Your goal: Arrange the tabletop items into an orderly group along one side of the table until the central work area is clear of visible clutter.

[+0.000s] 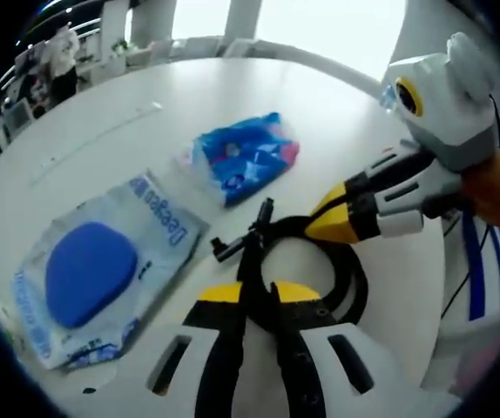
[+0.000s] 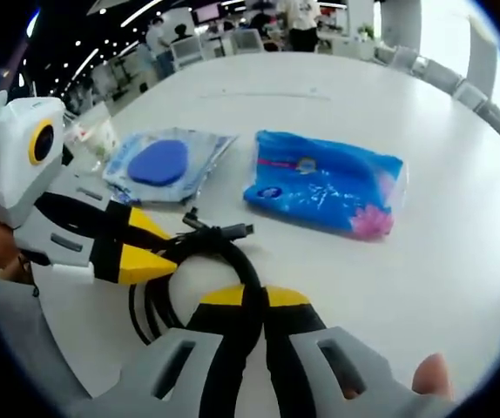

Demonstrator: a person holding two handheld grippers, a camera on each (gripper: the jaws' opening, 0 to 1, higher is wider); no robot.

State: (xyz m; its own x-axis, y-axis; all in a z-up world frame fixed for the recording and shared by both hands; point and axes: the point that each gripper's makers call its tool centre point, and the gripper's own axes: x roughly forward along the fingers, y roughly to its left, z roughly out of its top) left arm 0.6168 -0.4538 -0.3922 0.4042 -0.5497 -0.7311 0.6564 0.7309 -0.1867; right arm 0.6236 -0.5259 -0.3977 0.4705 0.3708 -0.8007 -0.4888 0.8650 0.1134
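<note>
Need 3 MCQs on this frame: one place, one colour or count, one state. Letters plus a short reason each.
1. Where does the coiled black cable lie?
A. on the white round table
B. on a chair
C. inside a box

2. What colour is the rounded pad in the clear plastic packet?
A. red
B. blue
C. green

3. What is the left gripper doing?
A. hanging open above the table
B. shut on the cable
C. shut on the blue printed plastic pouch

Key: 1 A, the coil rests on the tabletop; 2 B, the pad shows blue through the wrap; 3 B, its yellow tips meet around the cable, as do the right gripper's.
</note>
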